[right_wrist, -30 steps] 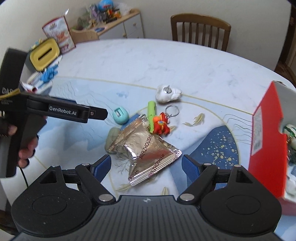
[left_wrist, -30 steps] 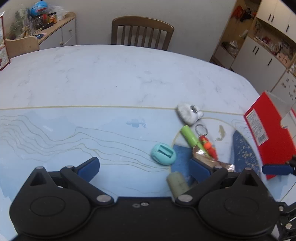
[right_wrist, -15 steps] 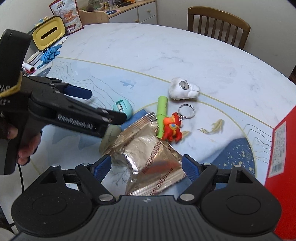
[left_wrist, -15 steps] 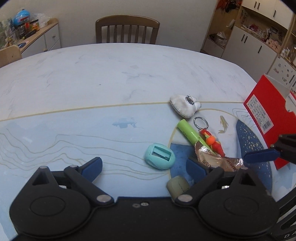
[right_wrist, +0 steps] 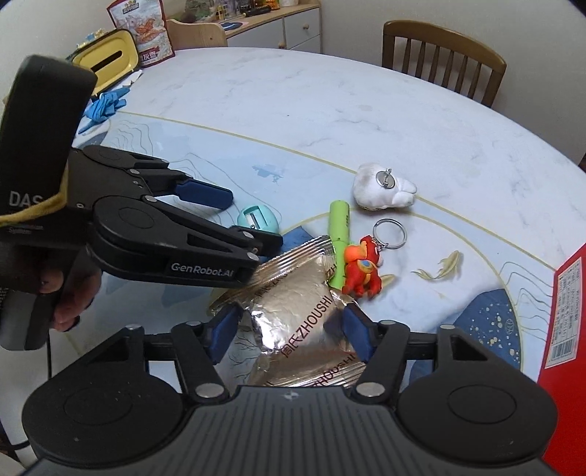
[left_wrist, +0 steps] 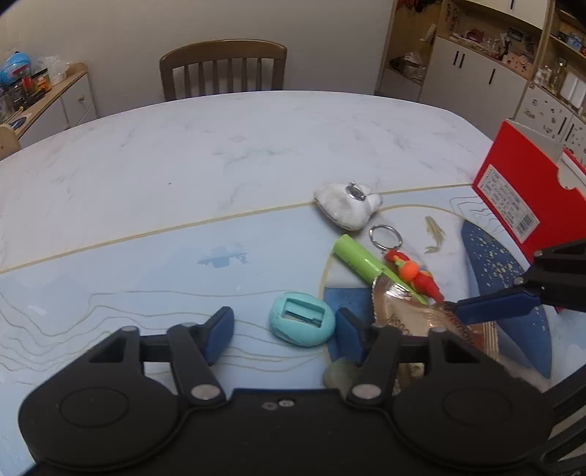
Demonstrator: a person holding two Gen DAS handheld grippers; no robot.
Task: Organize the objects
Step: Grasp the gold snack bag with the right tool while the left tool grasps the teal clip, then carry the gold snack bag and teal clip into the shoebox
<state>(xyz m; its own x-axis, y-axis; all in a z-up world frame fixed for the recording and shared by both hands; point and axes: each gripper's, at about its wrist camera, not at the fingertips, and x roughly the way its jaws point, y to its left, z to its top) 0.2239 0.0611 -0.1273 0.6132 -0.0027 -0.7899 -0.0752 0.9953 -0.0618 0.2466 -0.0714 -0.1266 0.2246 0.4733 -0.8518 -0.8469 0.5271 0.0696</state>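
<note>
A teal egg-shaped sharpener point(left_wrist: 302, 324) lies on the table mat, between the open fingers of my left gripper point(left_wrist: 284, 335); nothing grips it. A crinkled silver foil packet point(right_wrist: 300, 322) lies between the blue pads of my open right gripper point(right_wrist: 291, 335). The packet point(left_wrist: 421, 322) partly covers a green tube point(left_wrist: 360, 261). Beside the tube are a red-orange keychain figure point(right_wrist: 360, 272) and a white plush point(right_wrist: 381, 188). From the right wrist view, the left gripper point(right_wrist: 256, 219) reaches in from the left over the sharpener point(right_wrist: 258, 219). A red box point(left_wrist: 527, 205) stands at the right.
An olive-grey lump point(left_wrist: 337, 373) sits half hidden under my left gripper. A yellow tissue box point(right_wrist: 106, 62), blue gloves point(right_wrist: 104, 106) and a snack bag point(right_wrist: 144, 31) are at the far left. A wooden chair point(left_wrist: 223, 69) stands behind the table. A hand point(right_wrist: 69, 293) holds the left gripper.
Both grippers have moved forward and closer to the objects. The sharpener now lies between the left fingers, and the right fingers straddle the foil packet.
</note>
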